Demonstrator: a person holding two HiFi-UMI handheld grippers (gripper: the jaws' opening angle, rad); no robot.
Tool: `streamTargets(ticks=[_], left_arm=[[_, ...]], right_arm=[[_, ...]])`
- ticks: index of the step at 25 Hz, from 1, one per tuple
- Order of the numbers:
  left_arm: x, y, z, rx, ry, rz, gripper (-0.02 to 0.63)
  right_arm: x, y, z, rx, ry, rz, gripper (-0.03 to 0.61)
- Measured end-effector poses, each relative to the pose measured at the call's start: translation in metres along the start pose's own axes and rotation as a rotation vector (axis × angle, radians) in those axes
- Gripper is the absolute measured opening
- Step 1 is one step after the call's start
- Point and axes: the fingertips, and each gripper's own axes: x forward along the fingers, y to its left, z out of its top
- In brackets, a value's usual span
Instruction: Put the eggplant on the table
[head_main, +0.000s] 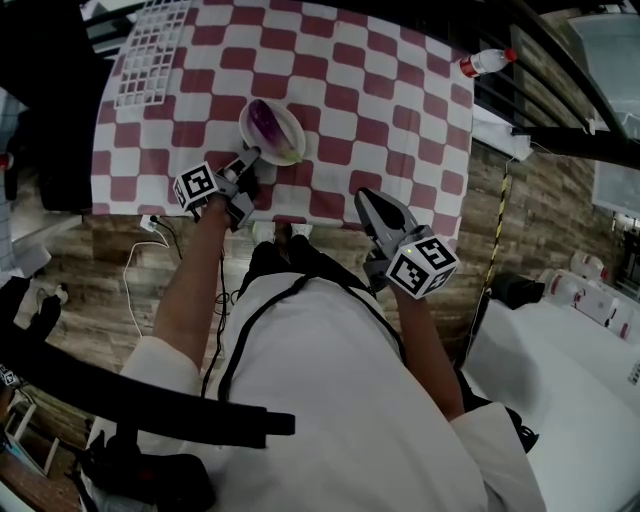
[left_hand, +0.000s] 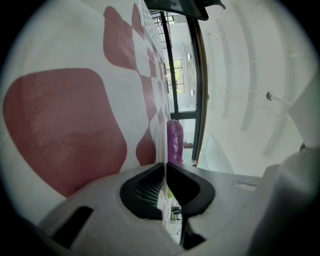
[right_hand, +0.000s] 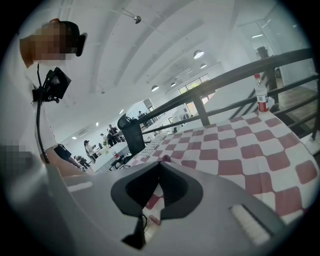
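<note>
Where the checked table (head_main: 400, 110) meets its near edge, a white plate (head_main: 296, 142) sits left of centre. The left gripper (head_main: 251, 157) has its jaws clamped on the plate's near rim. The right gripper (head_main: 363, 196) hovers over the near edge toward the right corner, jaws pressed together with nothing between them. The purple eggplant (head_main: 266, 122) lies on the plate.

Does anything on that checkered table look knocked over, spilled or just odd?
Nothing is spilled or broken. The only curious sight: the left claw is pinching the thin rim of the white plate, with the purple eggplant lying in it. The bottle stands upright.
</note>
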Motion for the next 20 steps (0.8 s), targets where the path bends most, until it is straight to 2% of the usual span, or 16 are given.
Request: streamTargets(ticks=[12,20], left_arm=[[0.005,0.011,-0.001,-0.015,0.016,0.115,0.02],[0.004,0.021,0.0,-0.012,-0.005,0.27,0.021]], right_arm=[[0.001,-0.002,0.008,0.013,-0.031,0.005,0.008],[-0.004,-0.003,0.015,0.02,-0.059,0.012,0.008]])
